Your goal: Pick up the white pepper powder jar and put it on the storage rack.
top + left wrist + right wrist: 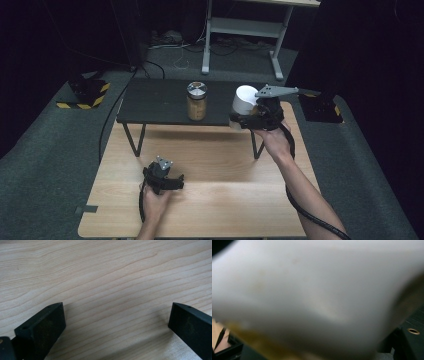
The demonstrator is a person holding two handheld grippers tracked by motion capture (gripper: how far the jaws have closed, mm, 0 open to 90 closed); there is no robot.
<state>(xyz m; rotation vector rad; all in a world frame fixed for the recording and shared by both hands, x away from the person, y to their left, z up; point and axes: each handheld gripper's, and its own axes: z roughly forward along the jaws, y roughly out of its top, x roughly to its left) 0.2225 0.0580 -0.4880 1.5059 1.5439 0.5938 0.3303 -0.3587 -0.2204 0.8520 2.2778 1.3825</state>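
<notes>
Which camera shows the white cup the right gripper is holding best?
The high view: there the whole white cup shows in the right gripper, at the edge of the dark shelf near the jar. The right gripper view presses so close that the cup is a white blur. The left gripper view faces the wooden table.

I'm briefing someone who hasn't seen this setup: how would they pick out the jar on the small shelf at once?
Start from the light wooden table and look to its far end, where a low black shelf stands on thin legs. The jar stands upright near the middle of that shelf. Its shiny metal lid and tan contents set it apart from the white container in the right gripper beside it.
</notes>
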